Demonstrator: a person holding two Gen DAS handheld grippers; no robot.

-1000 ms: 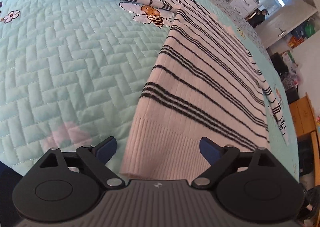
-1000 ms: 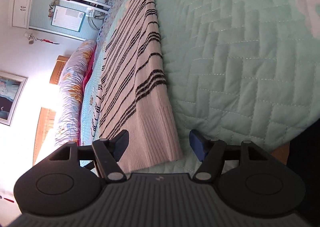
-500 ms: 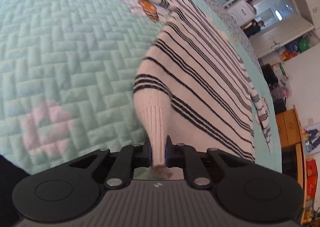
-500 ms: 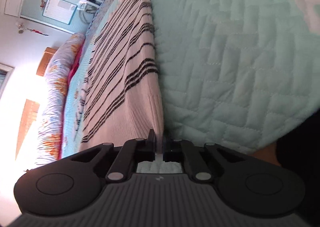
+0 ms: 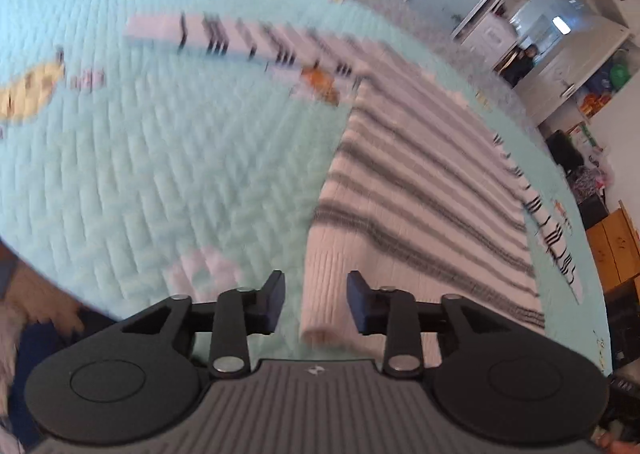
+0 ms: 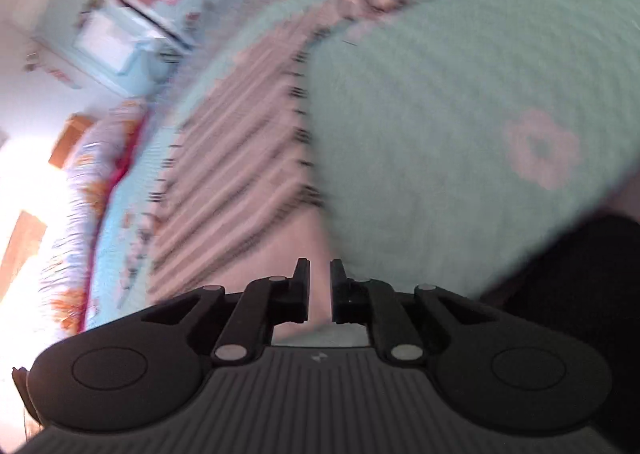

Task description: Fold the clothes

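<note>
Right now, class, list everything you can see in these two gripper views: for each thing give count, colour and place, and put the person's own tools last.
Sweater: one, white with dark stripes, flat on the bed, hem nearest the cameras.
Quilt: one, pale turquoise with flower prints, covering the bed.
Rolled bedding: one, floral orange and white, along the bed's far edge.
Wooden cabinet: one, orange-brown, beside the bed.
Left gripper: one, black, jaws opening, hem between them, pads clear.
Right gripper: one, black, jaws opening, narrow gap above the hem.
</note>
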